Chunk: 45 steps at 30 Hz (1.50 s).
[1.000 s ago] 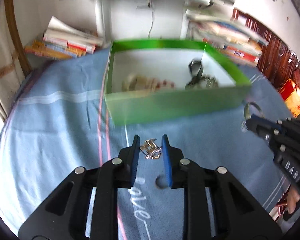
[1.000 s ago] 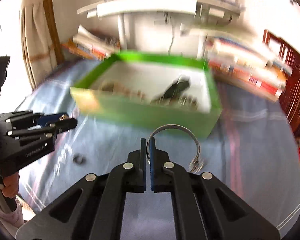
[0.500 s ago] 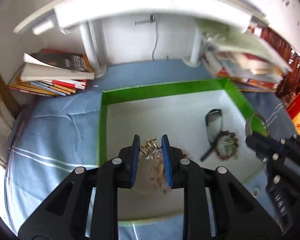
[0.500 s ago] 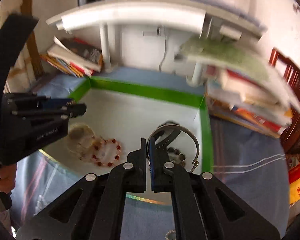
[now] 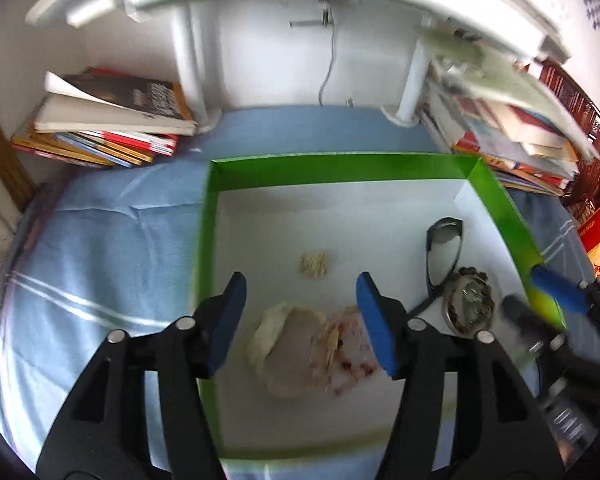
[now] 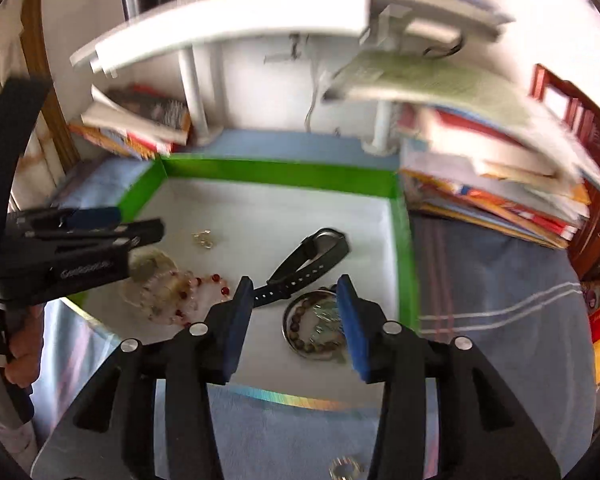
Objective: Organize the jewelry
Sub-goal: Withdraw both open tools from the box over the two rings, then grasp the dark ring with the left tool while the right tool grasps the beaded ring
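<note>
Both of my grippers hang over the green box (image 5: 340, 168) with their jaws spread wide and nothing between them. From the left wrist view, my left gripper (image 5: 300, 312) sits above the box's near left part, over a pale bracelet (image 5: 276, 332) and a red-beaded bracelet (image 5: 352, 356) that touch each other on the white floor. A small gold piece (image 5: 314, 265), blurred, lies alone a little farther in, apart from both bracelets. My right gripper (image 6: 296, 312) hovers over the near right corner, where a silver bangle (image 6: 300, 342) rings a brown bead bracelet (image 6: 300, 320) and something small and shiny I can't make out. A black watch (image 6: 316, 250) lies just beyond, its strap running toward the bangle.

Around the box I see blue cloth (image 5: 100, 248), a stack of books (image 5: 108, 124) at the far left and a bigger, messier pile (image 6: 492, 184) hard against the box's right side. White shelf legs (image 5: 188, 60) stand behind. One silver ring (image 6: 346, 470) lies on the cloth outside the box, near me in the right wrist view. Nothing blocks either gripper from the box floor.
</note>
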### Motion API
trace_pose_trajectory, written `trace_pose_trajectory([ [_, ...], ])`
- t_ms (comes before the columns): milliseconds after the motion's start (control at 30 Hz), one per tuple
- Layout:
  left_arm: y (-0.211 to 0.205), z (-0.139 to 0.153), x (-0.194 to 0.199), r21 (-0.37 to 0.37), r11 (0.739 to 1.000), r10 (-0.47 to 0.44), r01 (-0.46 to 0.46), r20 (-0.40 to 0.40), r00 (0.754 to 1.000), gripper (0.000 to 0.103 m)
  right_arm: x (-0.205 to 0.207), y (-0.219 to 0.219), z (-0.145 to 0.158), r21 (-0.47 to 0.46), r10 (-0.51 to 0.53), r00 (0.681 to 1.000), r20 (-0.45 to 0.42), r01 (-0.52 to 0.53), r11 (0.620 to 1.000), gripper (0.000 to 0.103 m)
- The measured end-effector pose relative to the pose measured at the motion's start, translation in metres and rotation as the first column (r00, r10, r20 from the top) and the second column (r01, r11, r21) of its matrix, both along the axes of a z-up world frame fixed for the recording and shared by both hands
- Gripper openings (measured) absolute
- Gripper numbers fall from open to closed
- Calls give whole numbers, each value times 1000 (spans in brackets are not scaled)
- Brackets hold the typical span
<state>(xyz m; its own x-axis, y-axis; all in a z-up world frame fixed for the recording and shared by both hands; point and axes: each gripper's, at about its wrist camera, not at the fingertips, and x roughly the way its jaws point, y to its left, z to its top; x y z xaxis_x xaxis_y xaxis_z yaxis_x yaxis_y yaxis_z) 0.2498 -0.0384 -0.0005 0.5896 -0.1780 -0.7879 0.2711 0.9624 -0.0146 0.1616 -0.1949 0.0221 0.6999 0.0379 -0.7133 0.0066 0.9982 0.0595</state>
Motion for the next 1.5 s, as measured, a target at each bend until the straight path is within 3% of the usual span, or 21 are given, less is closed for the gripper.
trace_pose_trajectory([
  [100, 19, 12, -41, 54, 998, 25, -28, 61, 998, 70, -36, -19, 4, 5, -54, 998, 12, 54, 999, 49],
  [200, 34, 7, -78, 72, 997, 10, -15, 82, 997, 72, -60, -32, -15, 3, -92, 995, -46, 92, 996, 49],
  [400, 54, -32, -132, 85, 996, 4, -3, -3, 1000, 73, -70, -17, -69, -2, -34, 980, -194, 34, 999, 49],
  [600, 52, -60, -168, 79, 996, -45, 50, -70, 997, 74, -79, 8, -83, -19, 27, 976, -216, -32, 999, 50],
  [700, 49, -69, -176, 70, 995, -63, 70, -90, 994, 74, -88, 20, -79, 62, 114, 969, -221, -103, 993, 50],
  [833, 41, -76, -178, 59, 994, -87, 93, -106, 991, 73, -102, 28, -69, 13, 107, 977, -185, -106, 994, 50],
  [900, 38, -79, -178, 52, 994, -85, 92, -117, 990, 59, -104, 24, -67, 3, 82, 980, -182, -82, 997, 52],
  [1100, 36, -76, -175, 42, 996, -80, 85, -109, 991, 44, -101, 19, -77, -21, 61, 977, -203, -66, 998, 54],
  [1200, 38, -76, -174, 39, 996, -73, 78, -108, 991, 41, -100, 26, -82, -27, 66, 977, -203, -73, 997, 53],
  [1267, 40, -75, -173, 36, 997, -67, 71, -107, 992, 38, -99, 31, -84, -27, 77, 975, -210, -84, 996, 47],
  [1500, 42, -72, -176, 21, 997, -73, 76, -113, 991, 37, -107, 54, -80, 34, 197, 960, -200, -194, 980, 47],
])
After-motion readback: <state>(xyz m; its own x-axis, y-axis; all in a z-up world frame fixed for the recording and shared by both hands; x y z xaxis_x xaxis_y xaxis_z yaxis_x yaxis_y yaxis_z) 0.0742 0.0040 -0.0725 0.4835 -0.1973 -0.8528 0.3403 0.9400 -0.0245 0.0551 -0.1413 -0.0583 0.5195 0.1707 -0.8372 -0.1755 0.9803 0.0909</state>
